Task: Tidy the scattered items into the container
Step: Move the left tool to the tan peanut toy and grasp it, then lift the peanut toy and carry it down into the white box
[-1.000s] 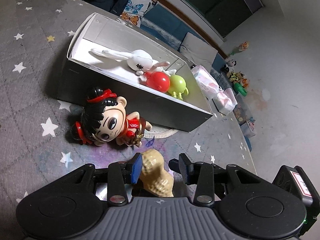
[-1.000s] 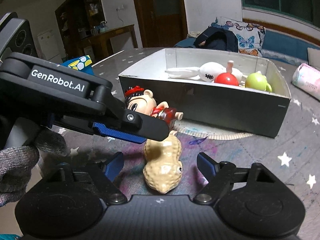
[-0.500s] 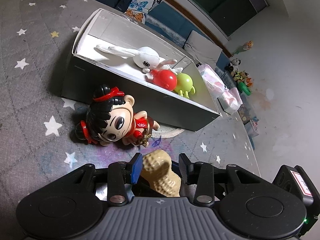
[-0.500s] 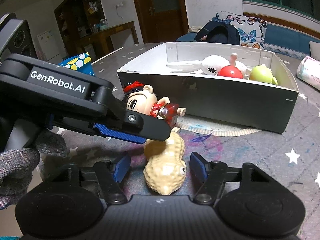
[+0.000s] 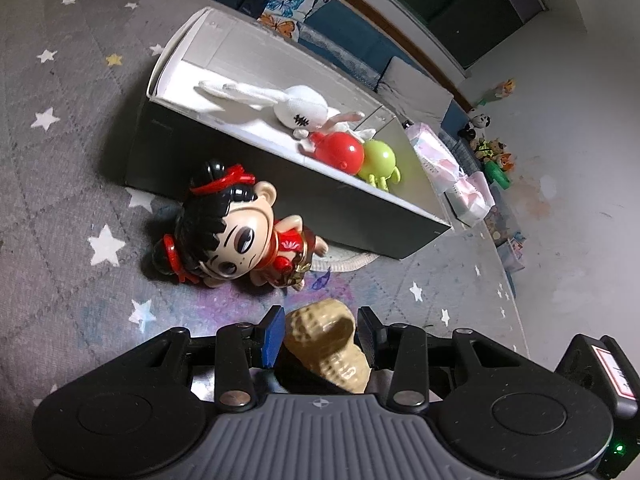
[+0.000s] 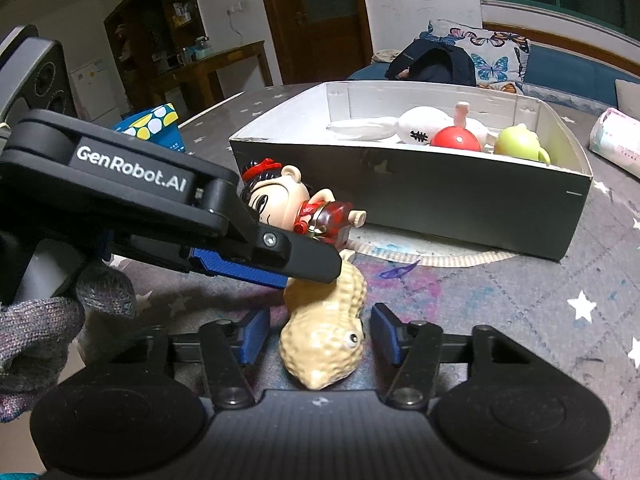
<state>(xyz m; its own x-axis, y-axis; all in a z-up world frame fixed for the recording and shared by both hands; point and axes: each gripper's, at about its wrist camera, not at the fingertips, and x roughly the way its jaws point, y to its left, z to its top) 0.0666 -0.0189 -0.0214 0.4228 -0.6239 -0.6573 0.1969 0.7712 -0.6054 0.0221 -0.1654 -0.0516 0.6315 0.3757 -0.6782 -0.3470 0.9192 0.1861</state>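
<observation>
The peanut toy lies on the starry cloth in front of the box, the left gripper clamped on its far end. The right gripper is closing around it, pads not yet touching. Beside it, against the box's front wall, the doll also waits; a rabbit, a red toy and a green toy are already inside.

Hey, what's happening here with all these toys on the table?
A person is tidying toys into the open box with a gripper in each hand. Both grippers are at the peanut toy: the left gripper grips one end, while the right gripper is closing around the other, its pads not yet touching. The doll lies outside the box; a white rabbit and two round figures are already inside.
</observation>
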